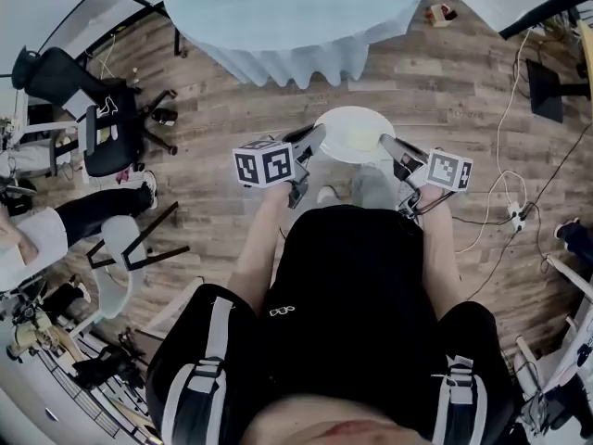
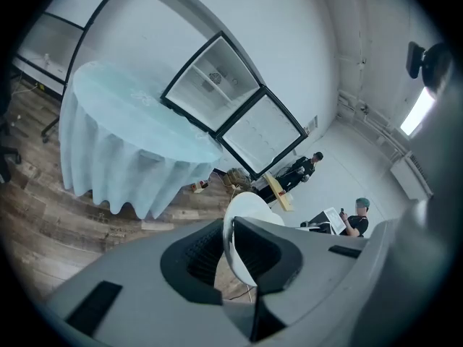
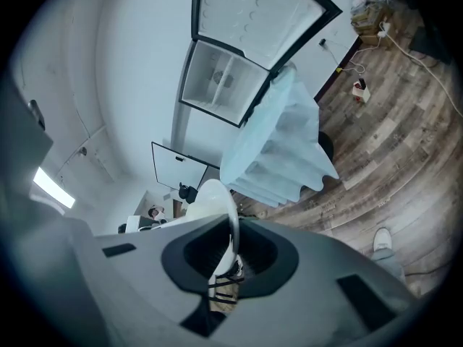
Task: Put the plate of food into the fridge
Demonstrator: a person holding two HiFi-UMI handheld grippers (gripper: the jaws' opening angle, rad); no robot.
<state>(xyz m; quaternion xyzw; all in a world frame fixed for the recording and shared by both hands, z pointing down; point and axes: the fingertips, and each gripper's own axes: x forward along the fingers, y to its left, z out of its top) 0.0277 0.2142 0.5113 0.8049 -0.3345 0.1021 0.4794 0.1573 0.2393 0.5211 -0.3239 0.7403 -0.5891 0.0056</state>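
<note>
A white plate (image 1: 355, 134) with a pale bit of food on it is held level in front of me, above the wood floor. My left gripper (image 1: 313, 144) is shut on its left rim and my right gripper (image 1: 389, 145) is shut on its right rim. In the left gripper view the plate (image 2: 242, 223) stands edge-on between the jaws of that gripper (image 2: 230, 231). The right gripper view shows the plate rim (image 3: 217, 201) pinched the same way by its gripper (image 3: 233, 248). The fridge (image 2: 215, 84) stands open behind the table, its door (image 2: 262, 132) swung out; the right gripper view shows the fridge (image 3: 219, 82) too.
A round table with a light blue cloth (image 1: 287, 12) stands between me and the fridge. An office chair (image 1: 93, 109) and a seated person (image 1: 37, 230) are at the left. Cables and a power strip (image 1: 514, 216) lie on the floor at the right. Two people (image 2: 304, 168) stand farther off.
</note>
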